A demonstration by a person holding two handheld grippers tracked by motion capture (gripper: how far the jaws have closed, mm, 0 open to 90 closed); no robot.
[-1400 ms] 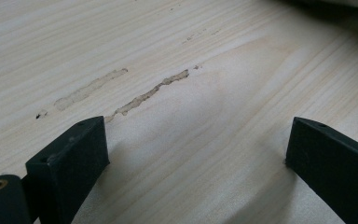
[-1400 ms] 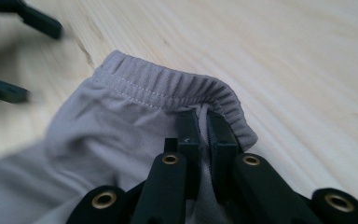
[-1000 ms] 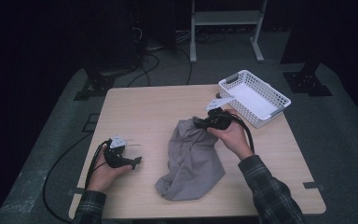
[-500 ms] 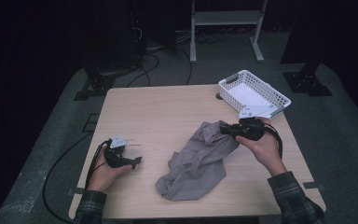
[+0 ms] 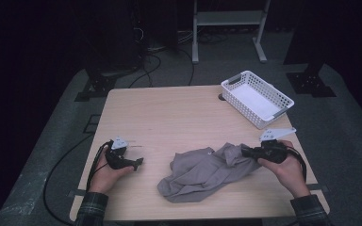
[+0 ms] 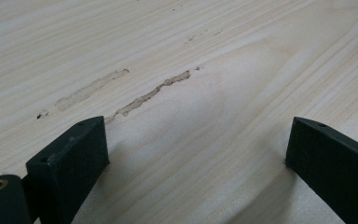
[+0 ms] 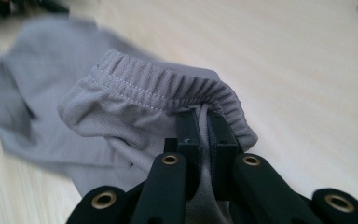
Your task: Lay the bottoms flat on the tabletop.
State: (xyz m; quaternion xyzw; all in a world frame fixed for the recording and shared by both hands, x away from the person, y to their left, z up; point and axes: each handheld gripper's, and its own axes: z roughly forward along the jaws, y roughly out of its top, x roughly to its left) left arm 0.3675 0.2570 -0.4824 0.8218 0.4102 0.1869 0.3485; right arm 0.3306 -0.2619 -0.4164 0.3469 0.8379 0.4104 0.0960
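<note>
Right hand-held gripper (image 5: 246,152) clamps grey garment (image 5: 207,172) — left hand-held gripper (image 5: 139,162) idle.

Dim room, pale wooden surface (image 5: 179,117)

A grey floor (image 5: 52,155) surrounds it, crossed by black cables (image 5: 165,61); a white metal stand (image 5: 228,26) rises behind, with dark stand bases (image 5: 96,87) at either far corner.

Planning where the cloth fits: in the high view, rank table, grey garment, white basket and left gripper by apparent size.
1. table
2. grey garment
3. white basket, farther from the camera, so close to the garment in real size perhaps
4. left gripper
</note>
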